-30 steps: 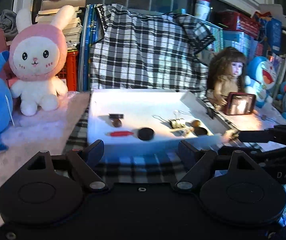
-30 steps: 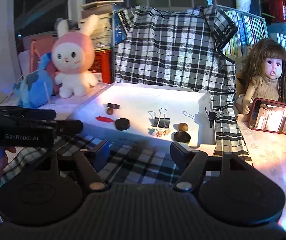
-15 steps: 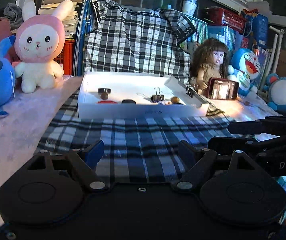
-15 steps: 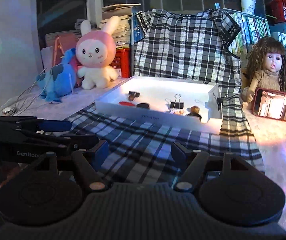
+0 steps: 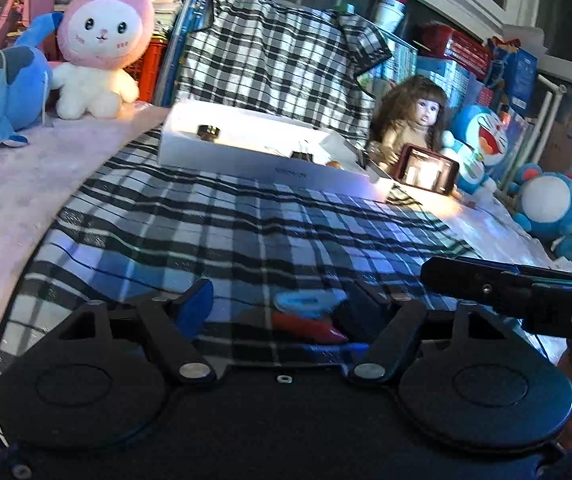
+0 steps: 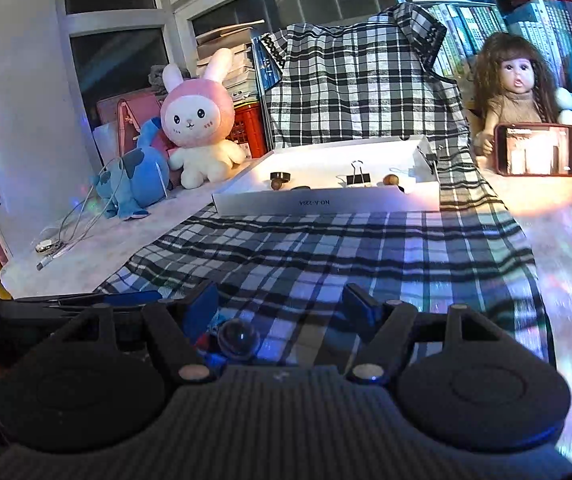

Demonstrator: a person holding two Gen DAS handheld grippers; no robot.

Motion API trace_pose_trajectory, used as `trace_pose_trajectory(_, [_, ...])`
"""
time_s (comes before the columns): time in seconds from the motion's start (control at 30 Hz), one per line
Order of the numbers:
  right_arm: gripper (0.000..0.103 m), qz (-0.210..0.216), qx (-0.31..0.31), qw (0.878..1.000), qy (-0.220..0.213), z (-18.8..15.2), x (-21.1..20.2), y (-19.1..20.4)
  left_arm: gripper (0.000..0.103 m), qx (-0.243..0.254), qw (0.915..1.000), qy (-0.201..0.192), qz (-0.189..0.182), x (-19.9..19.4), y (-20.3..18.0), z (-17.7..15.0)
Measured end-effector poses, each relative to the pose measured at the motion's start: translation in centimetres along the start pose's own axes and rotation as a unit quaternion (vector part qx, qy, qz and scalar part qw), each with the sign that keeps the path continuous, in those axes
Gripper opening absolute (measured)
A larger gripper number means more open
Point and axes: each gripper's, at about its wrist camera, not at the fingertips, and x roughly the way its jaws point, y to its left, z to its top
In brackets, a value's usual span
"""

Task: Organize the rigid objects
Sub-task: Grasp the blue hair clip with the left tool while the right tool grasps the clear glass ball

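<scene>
A white tray (image 5: 222,156) stands far back on the plaid cloth (image 5: 246,232); it also shows in the right wrist view (image 6: 325,204), holding a binder clip (image 6: 357,179) and small brown pieces (image 6: 391,179). My left gripper (image 5: 282,300) is open, low over the cloth's near end. Between its fingers lie a red pen-like piece (image 5: 305,325) and a light blue piece (image 5: 305,303). My right gripper (image 6: 282,304) is open, with a clear dome-shaped piece (image 6: 238,338) by its left finger. The right gripper's body (image 5: 517,294) shows at the right of the left wrist view.
A pink bunny plush (image 5: 104,44), a blue plush (image 5: 2,92), a doll (image 5: 413,120), a propped phone (image 5: 427,168) and blue toys (image 5: 549,204) ring the tray. A cable (image 6: 70,232) lies left of the cloth. Books and a plaid shirt stand behind.
Both grippers have pulled back from the tray to the cloth's near end and dropped low. Small pieces now show between the fingers of each.
</scene>
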Motion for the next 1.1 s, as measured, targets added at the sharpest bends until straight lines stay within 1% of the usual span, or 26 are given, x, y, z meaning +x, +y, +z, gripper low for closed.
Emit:
trace_pose_trajectory(0.03, [0.08, -0.002, -0.001, 1.0, 0.001, -0.2, -0.1, 0.0, 0.059, 0.003, 1.0, 0.002, -0.004, 0.0, -0.1, -0.1])
trace_pose_trajectory(0.07, [0.079, -0.004, -0.002, 1.0, 0.003, -0.4, -0.3, 0.1, 0.057, 0.006, 1.0, 0.004, -0.007, 0.1, -0.2, -0.1])
trace_pose_trajectory(0.13, [0.076, -0.004, -0.007, 1.0, 0.007, -0.6, -0.4, 0.1, 0.048, 0.013, 0.9999, 0.006, -0.006, 0.3, -0.4, -0.1])
trace_pose_trajectory(0.17, [0.075, -0.003, -0.008, 1.0, 0.009, -0.8, -0.5, 0.1, 0.045, 0.017, 0.9998, 0.008, -0.006, 0.5, -0.5, 0.0])
trace_pose_trajectory(0.23, [0.067, 0.0, -0.006, 1.0, 0.016, -1.0, -0.4, 0.2, 0.038, 0.023, 0.9996, 0.013, -0.009, 0.9, -0.8, 0.1])
trace_pose_trajectory(0.27, [0.066, 0.003, -0.004, 1.0, 0.02, -1.1, -0.3, 0.2, 0.035, 0.024, 0.9995, 0.015, -0.012, 1.1, -0.9, 0.1])
trace_pose_trajectory(0.33, [0.061, 0.009, -0.001, 1.0, 0.028, -1.4, 0.1, 0.4, 0.024, 0.028, 0.9993, 0.019, -0.014, 1.4, -1.1, 0.0])
trace_pose_trajectory(0.4, [0.06, 0.017, 0.003, 0.999, 0.033, -1.6, 0.4, 0.6, 0.02, 0.035, 0.9992, 0.018, -0.009, 1.6, -1.3, 0.1])
trace_pose_trajectory(0.57, [0.057, 0.029, 0.008, 0.999, 0.036, -1.7, 1.3, 1.2, 0.02, 0.041, 0.9991, 0.011, 0.002, 1.7, -1.0, 0.5])
trace_pose_trajectory(0.67, [0.053, 0.03, 0.011, 0.999, 0.039, -1.8, 1.9, 1.5, 0.02, 0.039, 0.9991, 0.008, 0.012, 1.6, -0.3, 0.8])
trace_pose_trajectory(0.77, [0.046, 0.031, 0.016, 0.999, 0.041, -1.8, 2.4, 1.6, 0.02, 0.035, 0.9992, 0.006, 0.02, 1.5, 0.4, 1.0])
trace_pose_trajectory(0.83, [0.038, 0.032, 0.022, 0.998, 0.043, -1.8, 2.6, 1.5, 0.021, 0.03, 0.9992, 0.007, 0.027, 1.4, 0.9, 1.0])
trace_pose_trajectory(0.9, [0.033, 0.034, 0.026, 0.998, 0.045, -1.9, 2.7, 1.4, 0.021, 0.028, 0.999, 0.006, 0.034, 1.4, 1.4, 1.0])
trace_pose_trajectory(1.0, [0.032, 0.024, 0.021, 0.999, 0.043, -1.9, 2.5, 1.5, 0.022, 0.028, 0.9985, 0.003, 0.047, 1.2, 2.0, 0.9])
trace_pose_trajectory(1.1, [0.032, 0.005, 0.007, 0.999, 0.038, -1.8, 2.2, 1.5, 0.025, 0.032, 0.9977, 0.0, 0.061, 1.0, 2.3, 0.9])
